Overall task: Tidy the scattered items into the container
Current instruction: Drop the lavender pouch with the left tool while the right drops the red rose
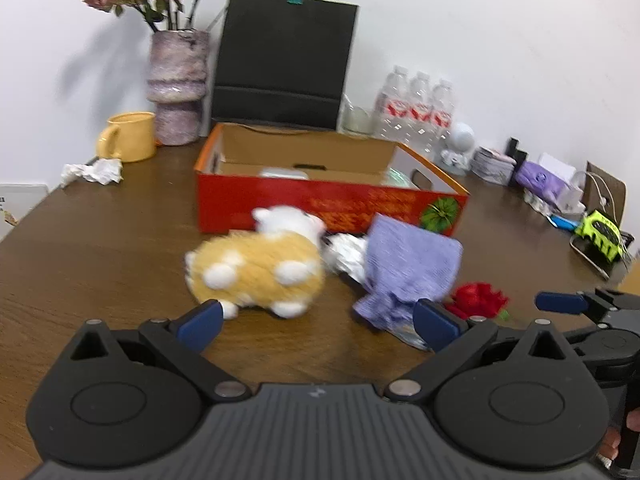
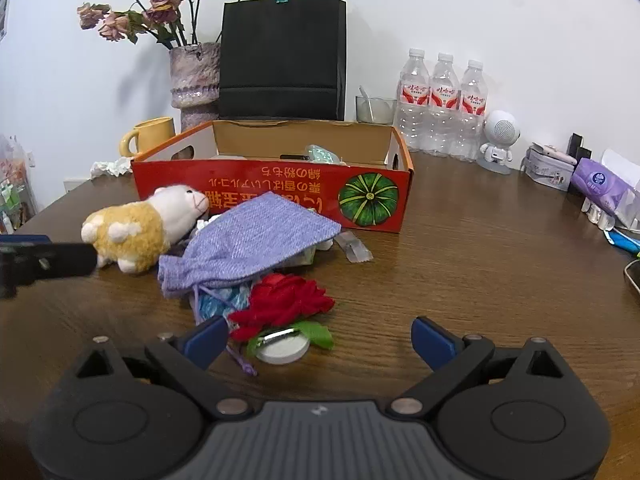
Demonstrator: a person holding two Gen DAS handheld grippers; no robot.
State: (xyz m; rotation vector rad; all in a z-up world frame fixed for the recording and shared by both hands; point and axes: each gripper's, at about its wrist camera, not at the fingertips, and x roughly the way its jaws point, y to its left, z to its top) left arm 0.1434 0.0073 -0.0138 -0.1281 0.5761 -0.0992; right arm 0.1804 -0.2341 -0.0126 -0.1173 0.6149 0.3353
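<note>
While the red cardboard box (image 2: pixel 272 196) sits open-topped across the middle of both views with a few things already lying inside, most of the clutter is not yet in it. In the left wrist view, the left gripper (image 1: pixel 318 322) hovers low at the bottom centre, jaws spread wide and holding nothing, its left fingertip just in front of the plush sheep (image 1: pixel 260 268). The sheep lies on its side in the middle of the frame, close against the box's front wall. To its right, the purple knitted pouch (image 1: pixel 408 268) is draped over some crinkled wrappers, and the red fabric rose (image 1: pixel 478 300) peeks out lower right of it.

In the right wrist view, the right gripper (image 2: pixel 318 338) is also wide open and empty at the bottom centre, its left fingertip just beside the rose (image 2: pixel 286 304). A small white round disc (image 2: pixel 282 350) lies touching the rose's green leaves.

This looks like the reach stage of a pick: each gripper is lined up on its own item. The left one would need to move forward so the sheep's soft body sits between the fingers before closing. The right one needs to shift left to centre on the rose. Then each lifts over the box's near wall.
</note>
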